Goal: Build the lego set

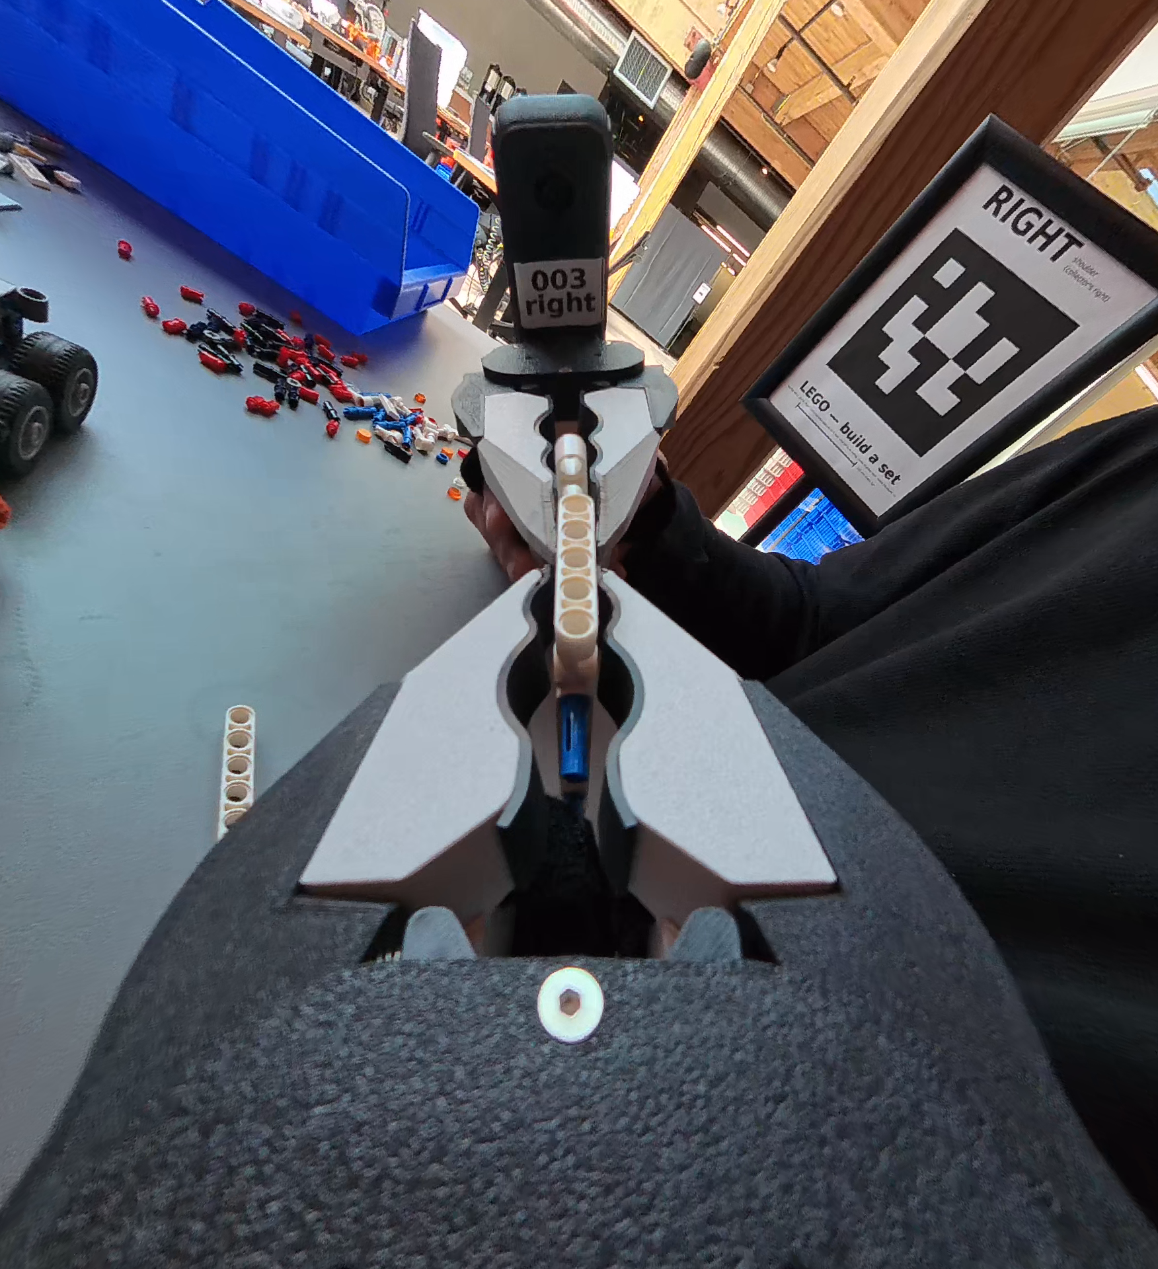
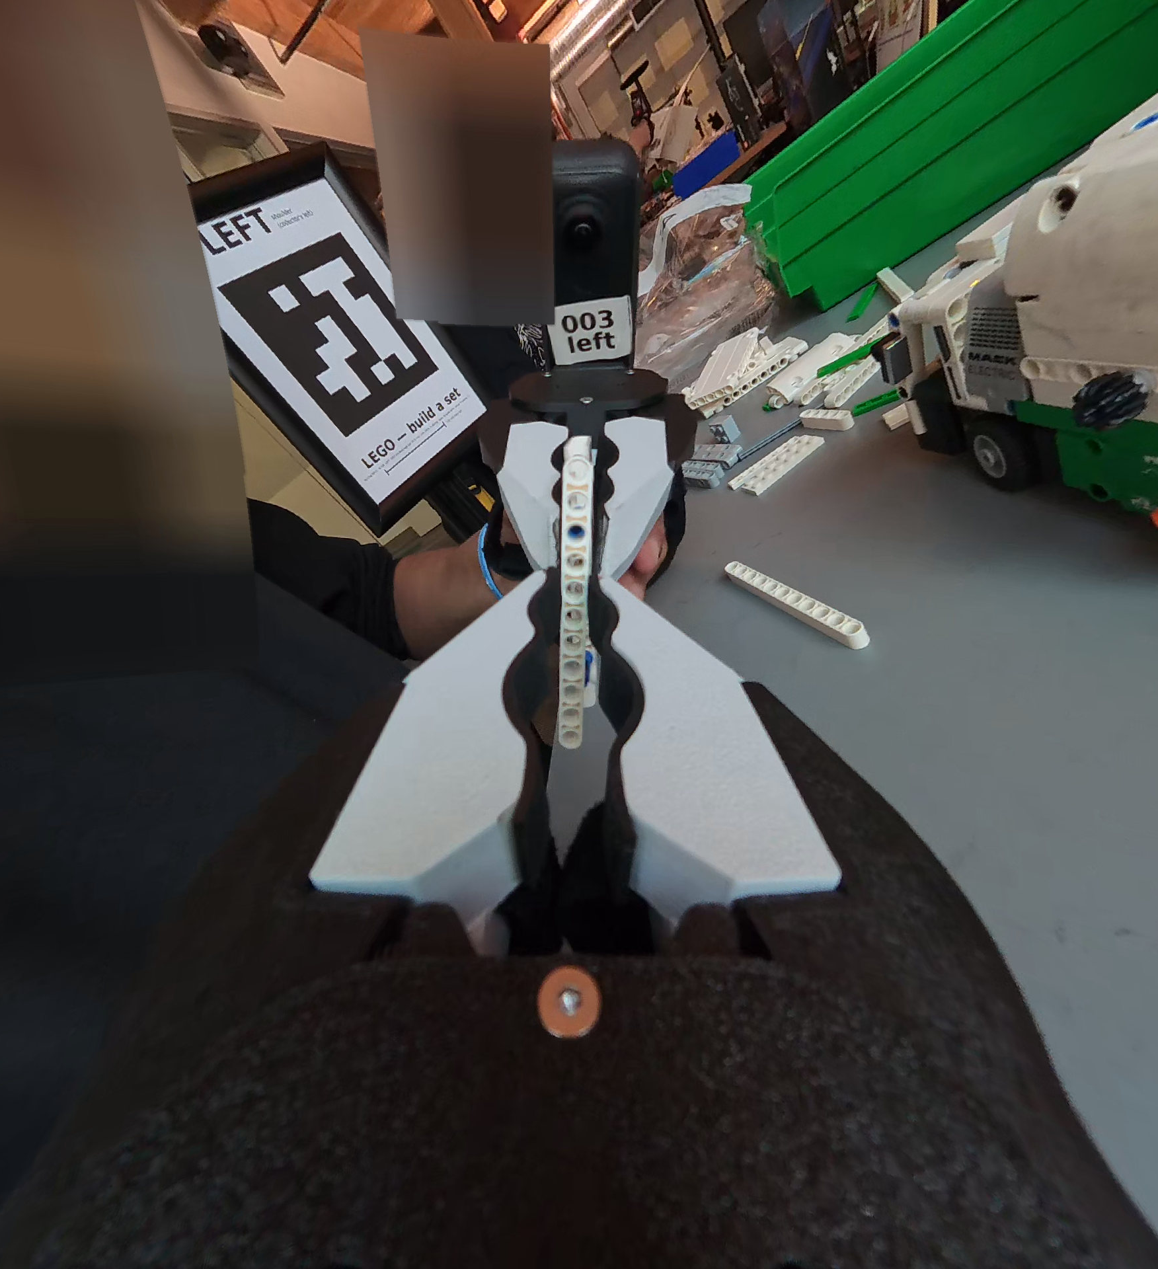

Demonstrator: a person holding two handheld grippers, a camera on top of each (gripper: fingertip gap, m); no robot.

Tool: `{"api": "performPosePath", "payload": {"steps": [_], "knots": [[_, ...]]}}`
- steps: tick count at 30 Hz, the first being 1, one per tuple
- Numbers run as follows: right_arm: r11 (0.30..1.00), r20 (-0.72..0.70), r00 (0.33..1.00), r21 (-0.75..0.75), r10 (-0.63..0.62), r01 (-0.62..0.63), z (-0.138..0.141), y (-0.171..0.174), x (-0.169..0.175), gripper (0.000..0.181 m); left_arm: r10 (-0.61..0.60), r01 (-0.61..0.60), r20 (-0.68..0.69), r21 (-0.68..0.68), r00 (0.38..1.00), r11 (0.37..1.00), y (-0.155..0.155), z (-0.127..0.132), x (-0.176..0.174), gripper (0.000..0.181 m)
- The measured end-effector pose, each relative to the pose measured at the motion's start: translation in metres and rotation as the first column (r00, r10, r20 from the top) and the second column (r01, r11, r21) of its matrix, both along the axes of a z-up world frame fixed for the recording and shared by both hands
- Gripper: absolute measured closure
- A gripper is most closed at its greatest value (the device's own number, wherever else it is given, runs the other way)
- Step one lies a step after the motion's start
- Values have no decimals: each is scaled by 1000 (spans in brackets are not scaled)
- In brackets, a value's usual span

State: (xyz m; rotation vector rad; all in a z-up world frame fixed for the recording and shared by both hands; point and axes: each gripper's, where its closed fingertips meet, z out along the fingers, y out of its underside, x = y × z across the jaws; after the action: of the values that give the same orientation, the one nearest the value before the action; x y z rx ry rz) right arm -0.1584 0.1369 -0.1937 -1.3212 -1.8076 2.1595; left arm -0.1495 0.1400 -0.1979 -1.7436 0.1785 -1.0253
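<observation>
A long white beam with holes (image 1: 575, 549) carries a blue pin (image 1: 573, 745) at its near end in the left wrist view. My left gripper (image 1: 573, 580) is shut on this beam, above the grey table (image 1: 150, 584). My right gripper (image 1: 575, 542) faces it tip to tip and is shut on the beam's other end. In the right wrist view the beam (image 2: 571, 645) runs between my right gripper (image 2: 571, 580) and the left gripper (image 2: 576, 549). A second white beam (image 1: 238, 769) lies loose on the table, also in the right wrist view (image 2: 796, 612).
A partly built white and green truck (image 2: 1077, 343) stands on the table, with its wheels (image 1: 6, 398) in the left wrist view. Small red, black and blue pins (image 1: 288, 357) lie before a blue bin (image 1: 219, 151). White parts (image 2: 768, 384) lie near a green bin (image 2: 974, 158). Framed signs (image 1: 961, 329) (image 2: 336, 343) stand behind. My two grippers' fingertips are within a few centimetres of each other.
</observation>
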Motion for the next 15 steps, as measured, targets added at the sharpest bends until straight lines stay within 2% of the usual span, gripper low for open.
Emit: {"api": "performPosePath", "payload": {"steps": [7, 10, 15], "knots": [[999, 33, 999, 52, 5, -7, -8, -1, -1, 175, -42, 42, 7, -83, 999, 996, -2, -11, 1, 175], [993, 57, 998, 109, 33, -39, -14, -3, 1, 175, -83, 79, -36, -121, 996, 990, -5, -18, 4, 175], [991, 91, 993, 108, 73, -82, -17, -6, 4, 175, -136, 129, -36, -156, 990, 979, -8, -23, 10, 175]]}}
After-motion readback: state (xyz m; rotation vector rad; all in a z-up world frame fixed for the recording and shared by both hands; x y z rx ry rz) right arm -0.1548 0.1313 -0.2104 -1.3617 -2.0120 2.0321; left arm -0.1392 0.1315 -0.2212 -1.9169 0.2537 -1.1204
